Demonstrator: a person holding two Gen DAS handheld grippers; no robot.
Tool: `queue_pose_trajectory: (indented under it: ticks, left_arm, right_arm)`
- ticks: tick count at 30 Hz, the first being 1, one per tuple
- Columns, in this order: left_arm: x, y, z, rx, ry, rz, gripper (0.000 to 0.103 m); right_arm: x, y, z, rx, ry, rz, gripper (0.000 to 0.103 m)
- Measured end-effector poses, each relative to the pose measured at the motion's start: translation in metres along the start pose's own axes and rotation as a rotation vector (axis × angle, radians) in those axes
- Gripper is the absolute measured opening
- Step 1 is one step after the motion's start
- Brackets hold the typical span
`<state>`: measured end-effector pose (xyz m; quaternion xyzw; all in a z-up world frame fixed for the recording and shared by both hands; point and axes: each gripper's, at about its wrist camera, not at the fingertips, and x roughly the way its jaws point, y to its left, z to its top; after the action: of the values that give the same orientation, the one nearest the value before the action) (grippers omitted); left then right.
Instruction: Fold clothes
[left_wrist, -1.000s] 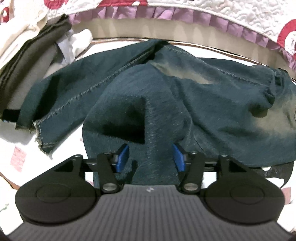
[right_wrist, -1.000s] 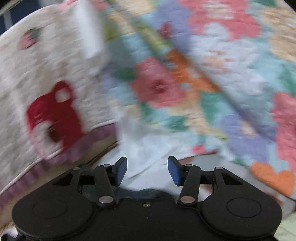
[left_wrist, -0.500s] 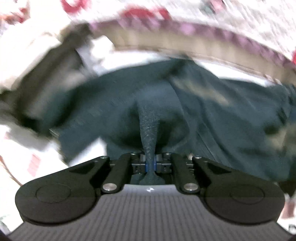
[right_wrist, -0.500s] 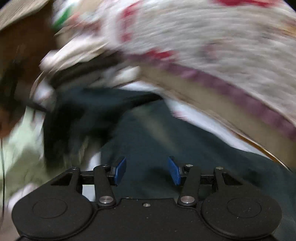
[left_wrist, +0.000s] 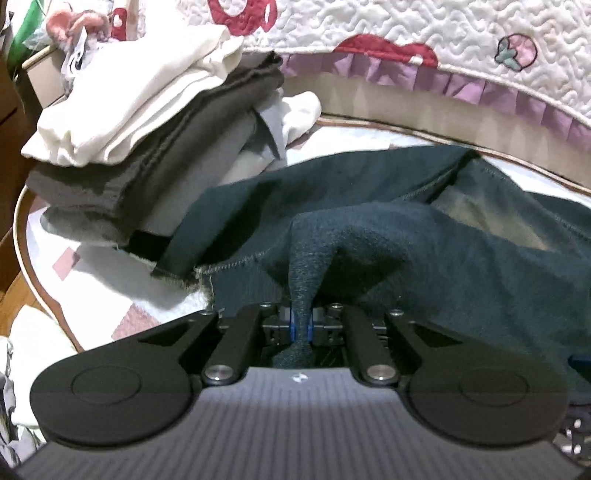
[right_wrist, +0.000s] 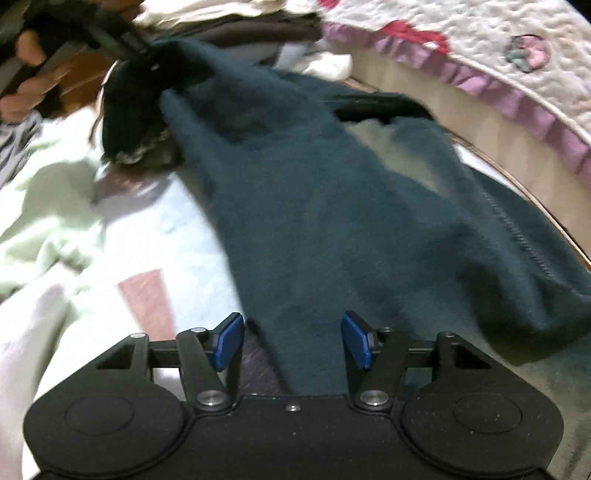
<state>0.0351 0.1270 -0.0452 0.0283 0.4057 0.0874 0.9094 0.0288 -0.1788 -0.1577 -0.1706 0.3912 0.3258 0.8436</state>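
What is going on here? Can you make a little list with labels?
left tool: shut on a pinch of the dark teal garment
right tool: open, garment lying between its fingers
garment: partly lifted at the left tool, rest spread on the bed
pile: folded clothes, cream on top, grey below, beside the garment
quilt: white, purple frill, behind the garment

Left gripper (left_wrist: 300, 328) pinched tight — right gripper (right_wrist: 291, 341) spread wide (fingers (right_wrist: 229, 341) apart).

No legible text — none anywhere
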Motion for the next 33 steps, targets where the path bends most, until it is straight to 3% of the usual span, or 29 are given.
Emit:
queue_pose_trajectory:
  ticks: [3, 7, 11, 13, 14, 15, 16, 17, 19, 20, 21, 23, 26, 29, 33]
  left_arm:
    - [-0.011, 0.000, 0.007, 0.018, -0.048, -0.007, 0.006]
    - [-0.028, 0.012, 0.025, -0.070, -0.089, -0.065, 0.006]
    - [-0.023, 0.021, 0.022, -0.116, -0.059, -0.117, 0.007]
    - [-0.016, 0.026, 0.014, -0.134, -0.029, -0.143, 0.007]
    - [-0.012, 0.028, 0.010, -0.143, -0.014, -0.156, 0.010]
    - [-0.009, 0.030, 0.007, -0.152, 0.002, -0.169, 0.015]
    - [-0.005, 0.032, 0.003, -0.161, 0.017, -0.182, 0.015]
    - [-0.002, 0.035, -0.001, -0.170, 0.032, -0.195, 0.017]
    - [0.005, 0.039, -0.008, -0.187, 0.062, -0.221, 0.033]
    - [0.008, 0.041, -0.012, -0.196, 0.077, -0.234, 0.053]
    - [0.012, 0.044, -0.016, -0.205, 0.093, -0.247, 0.061]
    - [0.014, 0.045, -0.022, -0.207, 0.108, -0.292, 0.063]
    - [0.010, 0.033, -0.030, -0.131, 0.101, -0.349, 0.077]
    - [0.010, 0.010, -0.039, 0.006, 0.136, -0.345, 0.081]
    - [0.019, -0.013, -0.057, 0.097, 0.233, -0.335, 0.083]
  right_arm:
    - [-0.001, -0.015, -0.001, 0.069, -0.009, -0.017, 0.069]
    - [-0.002, -0.016, -0.001, 0.080, -0.017, -0.029, 0.068]
    - [-0.004, -0.010, -0.003, 0.082, -0.021, -0.045, 0.069]
    - [-0.008, -0.011, -0.006, 0.086, -0.030, -0.056, 0.064]
    - [-0.008, -0.010, -0.003, 0.078, -0.046, -0.078, 0.043]
    - [-0.013, -0.012, 0.000, 0.074, -0.078, -0.092, 0.008]
    - [-0.020, -0.014, 0.002, 0.071, -0.113, -0.103, 0.003]
    - [-0.031, -0.016, 0.008, 0.082, -0.160, -0.127, 0.003]
    - [-0.054, -0.027, 0.019, 0.129, -0.237, -0.171, 0.003]
    - [-0.065, -0.035, 0.025, 0.162, -0.275, -0.192, 0.003]
    - [-0.072, -0.045, 0.028, 0.199, -0.294, -0.205, 0.003]
    - [-0.082, -0.065, 0.031, 0.275, -0.316, -0.223, 0.003]
    - [-0.087, -0.098, 0.025, 0.394, -0.327, -0.244, 0.003]
    - [-0.091, -0.124, 0.016, 0.499, -0.331, -0.268, 0.003]
    - [-0.084, -0.145, 0.001, 0.571, -0.323, -0.303, 0.003]
